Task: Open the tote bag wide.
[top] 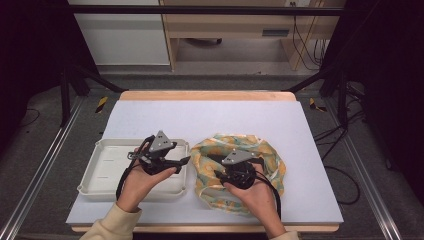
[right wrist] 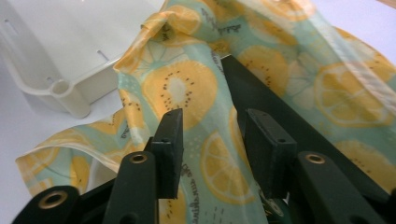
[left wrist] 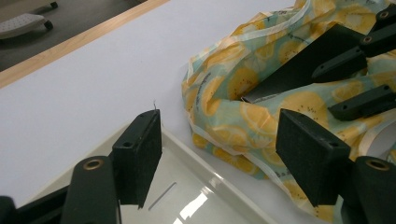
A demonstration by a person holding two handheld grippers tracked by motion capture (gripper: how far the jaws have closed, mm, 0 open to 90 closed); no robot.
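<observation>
Two grippers are at work over a white table [top: 210,117]. On the right gripper [right wrist: 212,147], the jaws stand at a narrow gap, with a raised fold of the lemon-print cloth [right wrist: 182,88] running up between them. The right gripper view leaves it unclear whether the pads press on that fold. On the left gripper [left wrist: 219,154], the jaws stand wide apart with nothing between them; they hang above the near right corner of a white tray [left wrist: 196,196], with one jaw over the tray rim and the other over the edge of the cloth.

From the high view, the cloth [top: 265,150] lies bunched in a loose ring on the table, just right of the tray [top: 107,167] and touching or nearly touching its right wall. The right gripper [top: 225,170] sits over the middle of that ring, held in the right hand [top: 255,192]. The left gripper [top: 180,161] points rightward toward the cloth, held in the left hand [top: 137,182] above the tray's right half. Both forearms come in from the near edge of the table.
</observation>
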